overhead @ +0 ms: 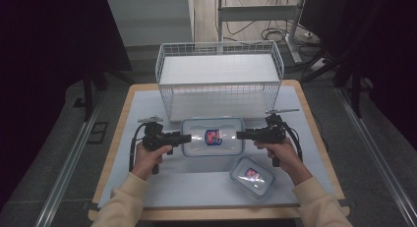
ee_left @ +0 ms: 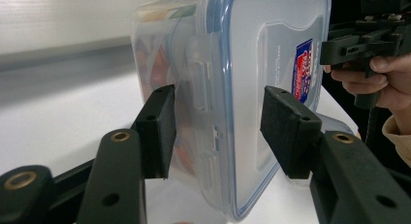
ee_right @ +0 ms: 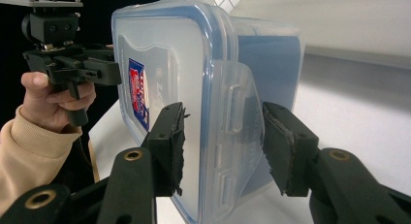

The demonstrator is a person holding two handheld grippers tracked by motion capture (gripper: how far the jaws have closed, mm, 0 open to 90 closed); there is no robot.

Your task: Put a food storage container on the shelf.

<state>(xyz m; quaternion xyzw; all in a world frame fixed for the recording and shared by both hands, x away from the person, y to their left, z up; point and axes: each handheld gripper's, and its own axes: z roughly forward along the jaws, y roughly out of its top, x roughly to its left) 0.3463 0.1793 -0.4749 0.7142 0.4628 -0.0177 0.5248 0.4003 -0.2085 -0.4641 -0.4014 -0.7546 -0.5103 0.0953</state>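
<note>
Left gripper (overhead: 186, 137) and right gripper (overhead: 242, 134) bracket the clear blue-rimmed lidded plastic box (overhead: 212, 136) mid-tabletop, jaws seemingly clamped on its end latches; squeeze evenly and lift level.

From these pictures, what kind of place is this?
Probably a lab or recording workspace, not a kitchen: a bare work table on a grey floor, loose cables under a metal desk frame behind, and dark curtains at the sides.

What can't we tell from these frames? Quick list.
- Large container: contents blurred by the frosted lid in the high view; its wall hides them in the left gripper view.
- Left tongs, right tongs: straddle the end latches; pad contact unclear.
- Small container: label too small to read.
- Wire basket: interior washed out.
</note>
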